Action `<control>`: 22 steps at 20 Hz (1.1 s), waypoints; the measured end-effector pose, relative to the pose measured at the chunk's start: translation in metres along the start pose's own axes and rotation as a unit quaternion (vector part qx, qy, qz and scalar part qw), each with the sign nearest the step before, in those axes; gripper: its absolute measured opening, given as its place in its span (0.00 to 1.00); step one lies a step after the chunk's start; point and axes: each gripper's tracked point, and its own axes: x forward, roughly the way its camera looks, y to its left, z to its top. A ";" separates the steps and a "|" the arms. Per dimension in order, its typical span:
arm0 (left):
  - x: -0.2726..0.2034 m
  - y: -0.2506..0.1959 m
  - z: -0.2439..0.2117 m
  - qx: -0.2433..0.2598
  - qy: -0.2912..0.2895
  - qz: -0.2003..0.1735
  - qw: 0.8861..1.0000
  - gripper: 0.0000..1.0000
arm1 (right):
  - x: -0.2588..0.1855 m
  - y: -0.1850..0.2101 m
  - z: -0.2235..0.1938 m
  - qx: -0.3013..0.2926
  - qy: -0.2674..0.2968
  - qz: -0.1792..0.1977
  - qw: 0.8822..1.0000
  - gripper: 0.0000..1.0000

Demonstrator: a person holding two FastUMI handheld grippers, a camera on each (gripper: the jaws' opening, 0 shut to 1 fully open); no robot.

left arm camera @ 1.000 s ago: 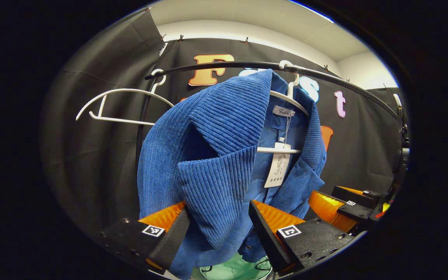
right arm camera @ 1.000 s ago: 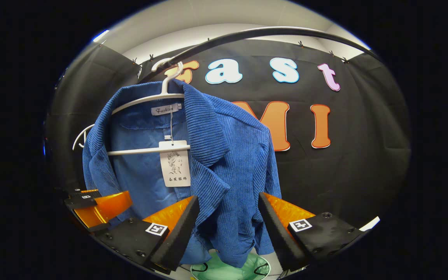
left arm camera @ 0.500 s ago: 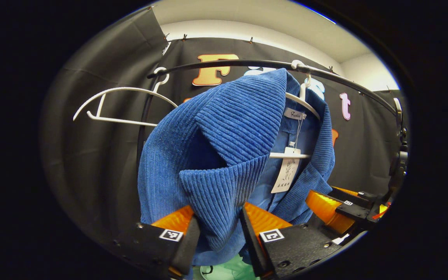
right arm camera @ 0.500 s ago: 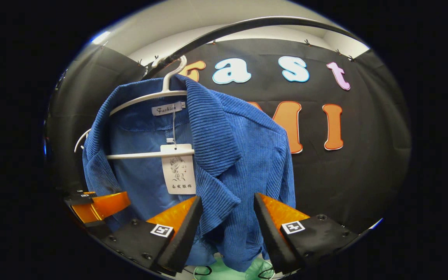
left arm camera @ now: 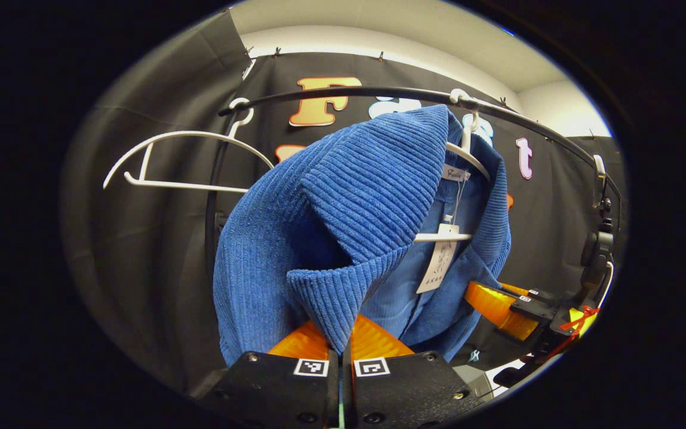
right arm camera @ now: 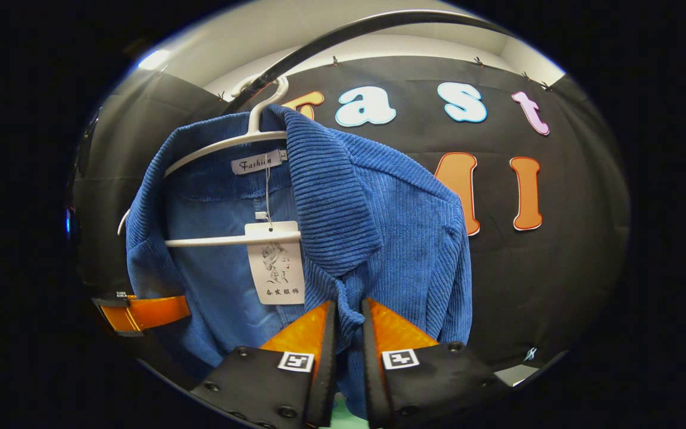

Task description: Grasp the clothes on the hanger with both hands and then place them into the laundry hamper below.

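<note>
The left gripper (left arm camera: 340, 342) pinches one lapel tip of the blue corduroy jacket (left arm camera: 343, 214) and the right gripper (right arm camera: 348, 325) clamps the other, a two-sided hold for lifting it off the white hanger (right arm camera: 233, 238) at twelve o'clock.

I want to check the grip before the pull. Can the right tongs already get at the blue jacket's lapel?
Probably yes: the right tongs look shut on the lapel of the blue jacket, with fabric pinched between the fingers and nothing in the way. The jacket hangs on the white hanger.
</note>
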 end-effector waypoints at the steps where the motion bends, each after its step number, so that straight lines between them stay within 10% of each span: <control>1: -0.006 -0.003 0.003 -0.005 0.001 -0.010 1.000 0.01 | 0.000 0.002 0.001 0.011 0.002 0.009 1.000 0.16; 11: -0.035 -0.001 0.027 -0.009 -0.011 -0.037 0.999 0.00 | -0.008 0.000 0.016 0.189 0.006 0.108 0.976 0.07; 22: -0.068 0.007 0.072 -0.017 -0.048 -0.045 0.998 0.00 | -0.019 -0.022 0.073 0.408 -0.013 0.213 0.888 0.08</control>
